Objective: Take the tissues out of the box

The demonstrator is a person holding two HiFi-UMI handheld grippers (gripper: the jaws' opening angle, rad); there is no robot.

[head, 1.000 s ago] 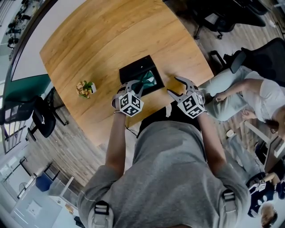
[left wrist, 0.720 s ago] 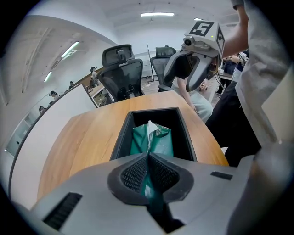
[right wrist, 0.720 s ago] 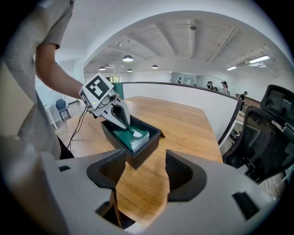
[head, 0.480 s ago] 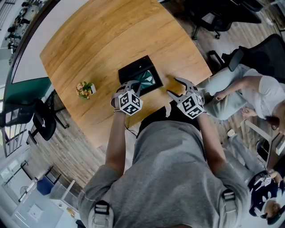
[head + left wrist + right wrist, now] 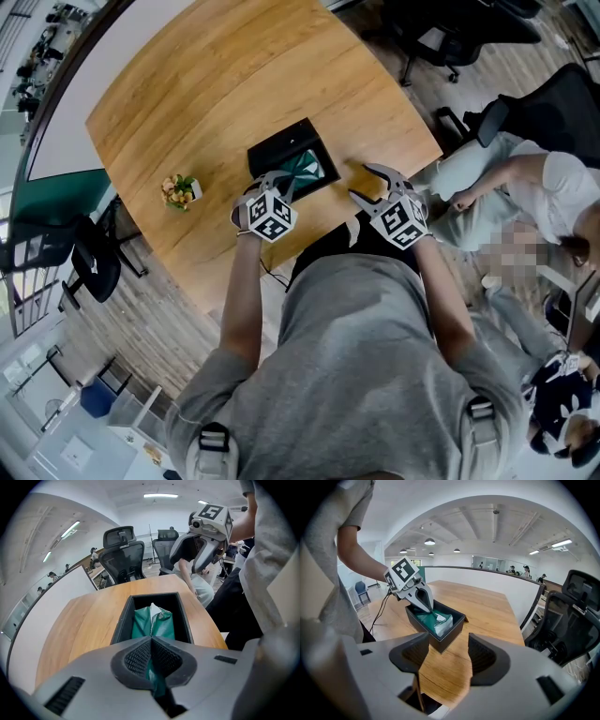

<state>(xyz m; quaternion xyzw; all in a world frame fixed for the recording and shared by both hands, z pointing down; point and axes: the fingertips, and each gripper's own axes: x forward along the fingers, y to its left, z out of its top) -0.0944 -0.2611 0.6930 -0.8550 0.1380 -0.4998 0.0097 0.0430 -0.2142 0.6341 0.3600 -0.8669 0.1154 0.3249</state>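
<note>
On the wooden table [image 5: 216, 84], the left gripper [image 5: 151, 656] pinches a green tissue pack [image 5: 154, 623].
The pack lies inside the open black box [image 5: 123, 620] close to the table's near edge, its near end clamped between the left jaws. Right of the box, the right gripper [image 5: 446, 651] hovers with jaws apart, nothing between them. A small potted plant [image 5: 180, 188] stands at left.
</note>
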